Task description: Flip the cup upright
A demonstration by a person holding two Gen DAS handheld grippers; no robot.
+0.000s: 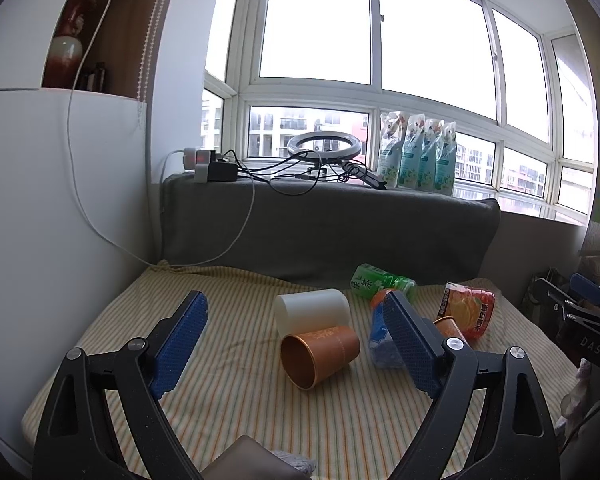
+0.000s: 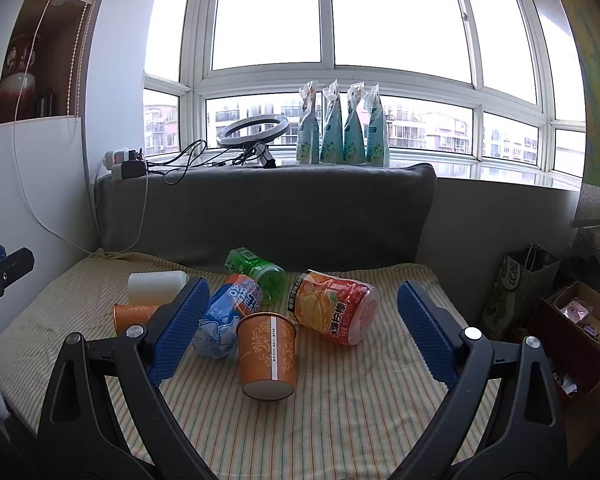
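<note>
Several cups lie on their sides on a striped cloth [image 1: 260, 420]. In the left wrist view a plain orange cup [image 1: 320, 354] lies with its mouth toward me, a white cup [image 1: 312, 312] just behind it. My left gripper [image 1: 296, 344] is open, its fingers on either side of these two, a little short of them. In the right wrist view a patterned orange cup [image 2: 267, 354] lies with its base toward me. My right gripper [image 2: 304, 328] is open and empty around it. The plain orange cup [image 2: 134, 316] and white cup [image 2: 156, 286] show at left.
A blue cup [image 2: 230, 320], a green cup [image 2: 260, 272] and a red-orange cup [image 2: 334, 306] lie behind the patterned one. A grey cushion [image 2: 268, 216] backs the cloth. A ring light [image 2: 252, 130], cables and refill pouches [image 2: 342, 128] stand on the sill. A paper bag [image 2: 516, 296] and box [image 2: 576, 328] stand at right.
</note>
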